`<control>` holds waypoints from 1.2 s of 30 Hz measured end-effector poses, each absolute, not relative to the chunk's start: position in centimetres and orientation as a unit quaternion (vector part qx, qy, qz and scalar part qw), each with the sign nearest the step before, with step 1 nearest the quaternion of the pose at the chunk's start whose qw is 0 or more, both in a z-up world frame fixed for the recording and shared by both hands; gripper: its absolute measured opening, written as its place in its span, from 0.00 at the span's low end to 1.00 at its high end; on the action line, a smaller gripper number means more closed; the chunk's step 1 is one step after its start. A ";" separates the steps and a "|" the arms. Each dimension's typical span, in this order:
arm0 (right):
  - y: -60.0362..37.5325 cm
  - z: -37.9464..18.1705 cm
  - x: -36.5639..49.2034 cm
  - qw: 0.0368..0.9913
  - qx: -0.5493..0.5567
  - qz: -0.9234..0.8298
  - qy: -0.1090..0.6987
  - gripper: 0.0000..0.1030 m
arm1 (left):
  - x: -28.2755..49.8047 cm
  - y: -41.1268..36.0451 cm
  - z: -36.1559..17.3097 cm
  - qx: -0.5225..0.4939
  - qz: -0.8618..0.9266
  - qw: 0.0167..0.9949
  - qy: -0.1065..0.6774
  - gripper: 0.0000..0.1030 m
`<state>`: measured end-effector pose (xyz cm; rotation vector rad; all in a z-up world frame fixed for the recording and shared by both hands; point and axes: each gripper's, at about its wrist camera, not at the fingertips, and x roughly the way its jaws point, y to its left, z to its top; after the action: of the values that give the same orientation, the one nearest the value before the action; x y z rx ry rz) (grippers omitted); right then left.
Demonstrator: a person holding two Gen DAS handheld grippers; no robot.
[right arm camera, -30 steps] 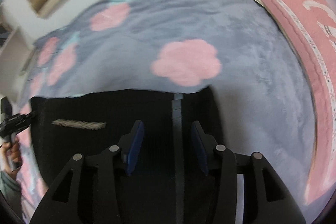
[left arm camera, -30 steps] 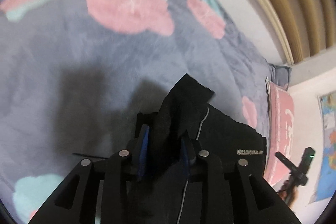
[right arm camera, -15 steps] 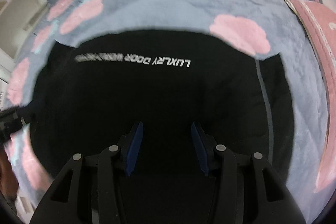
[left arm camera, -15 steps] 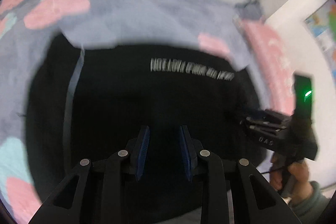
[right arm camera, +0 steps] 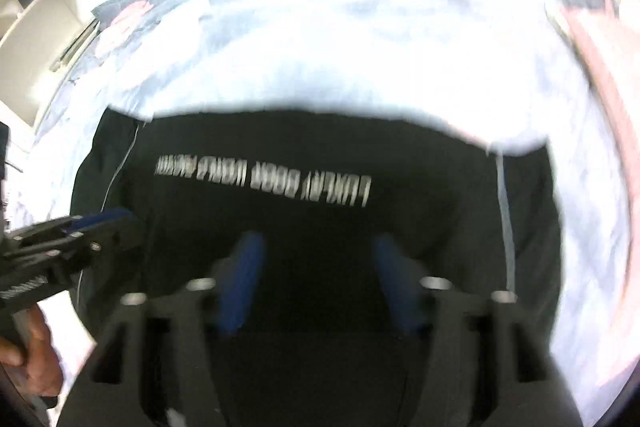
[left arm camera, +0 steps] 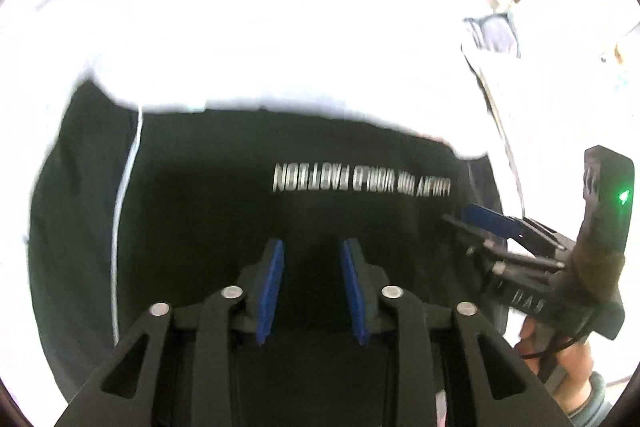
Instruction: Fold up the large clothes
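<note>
Bed (right arm camera: 360,39) washed out at 12 o'clock; black garment (left arm camera: 240,187) flat. Left claw (left arm camera: 312,287), right claw (right arm camera: 316,283) both opening, empty. Pinch hem corners evenly, fold straight.

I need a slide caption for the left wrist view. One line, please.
Left gripper, jaws opening and empty, above a black garment with white lettering; right gripper alongside.

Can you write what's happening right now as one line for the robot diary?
left gripper: opening, empty | right gripper: opening, empty | black garment: flat on blanket, white lettering up | step: released
</note>
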<state>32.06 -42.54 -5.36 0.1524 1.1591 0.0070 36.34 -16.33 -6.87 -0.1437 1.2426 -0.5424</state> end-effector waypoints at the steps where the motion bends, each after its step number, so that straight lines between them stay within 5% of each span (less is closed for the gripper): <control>1: -42.5 -5.7 33.0 0.834 0.066 -0.001 0.548 0.75 | 37.3 -16.6 -7.2 -0.068 -0.250 0.775 0.576 0.49; 7: -44.1 -13.5 36.5 0.796 0.118 -0.006 0.593 0.78 | 41.7 -17.0 -15.2 -0.084 -0.196 0.746 0.631 0.51; 20: -43.7 -5.1 26.6 0.820 0.090 0.019 0.566 0.79 | 32.2 -12.1 -6.4 -0.058 -0.254 0.773 0.579 0.51; 29: -41.7 -11.4 22.4 0.763 0.112 0.007 0.636 0.80 | 27.4 -10.1 -14.1 -0.120 -0.234 0.713 0.650 0.50; 36: -42.4 -9.9 22.2 0.761 0.128 0.005 0.637 0.80 | 26.2 -10.6 -10.6 -0.078 -0.229 0.732 0.637 0.51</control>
<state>22.20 -42.37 -9.88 0.2777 1.3857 0.0102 26.18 -10.59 -10.59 -0.1726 1.4028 -0.5036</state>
